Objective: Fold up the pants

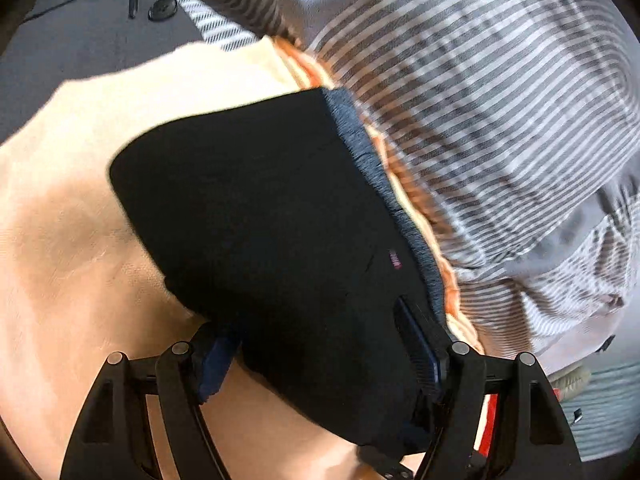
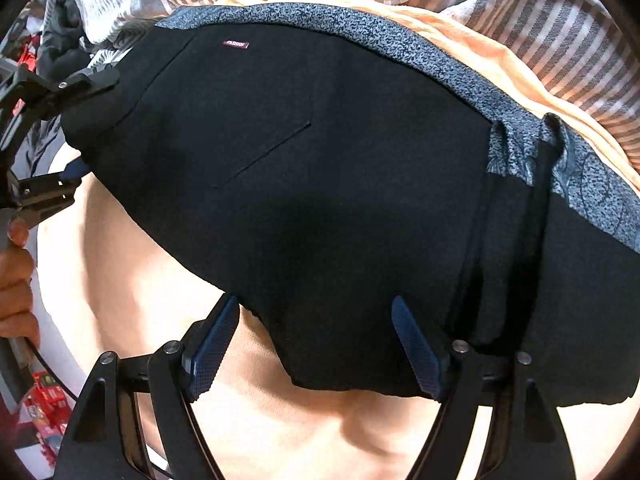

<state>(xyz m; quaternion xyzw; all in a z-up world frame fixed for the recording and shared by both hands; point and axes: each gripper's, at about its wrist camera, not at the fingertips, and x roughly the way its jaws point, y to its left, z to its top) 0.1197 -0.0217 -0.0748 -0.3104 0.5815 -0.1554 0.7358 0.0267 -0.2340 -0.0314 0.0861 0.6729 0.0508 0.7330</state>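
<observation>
Black pants (image 2: 340, 184) with a speckled grey-blue waistband (image 2: 400, 40) lie folded on a peach sheet (image 2: 280, 420). A small maroon label (image 2: 236, 44) sits near the waist. In the left wrist view the pants (image 1: 260, 220) fill the middle, and my left gripper (image 1: 320, 364) is open, its fingers on either side of the pants' near edge. My right gripper (image 2: 316, 344) is open, its blue pads (image 2: 212, 344) astride the pants' lower edge. The left gripper also shows in the right wrist view (image 2: 68, 132), open at the pants' left end.
A grey-and-white striped blanket (image 1: 480, 100) is bunched behind the pants. A dark grey garment with a button (image 1: 162, 9) lies at the upper left. A hand (image 2: 16, 280) holds the left gripper. Red packaging (image 2: 44, 408) sits at the far left.
</observation>
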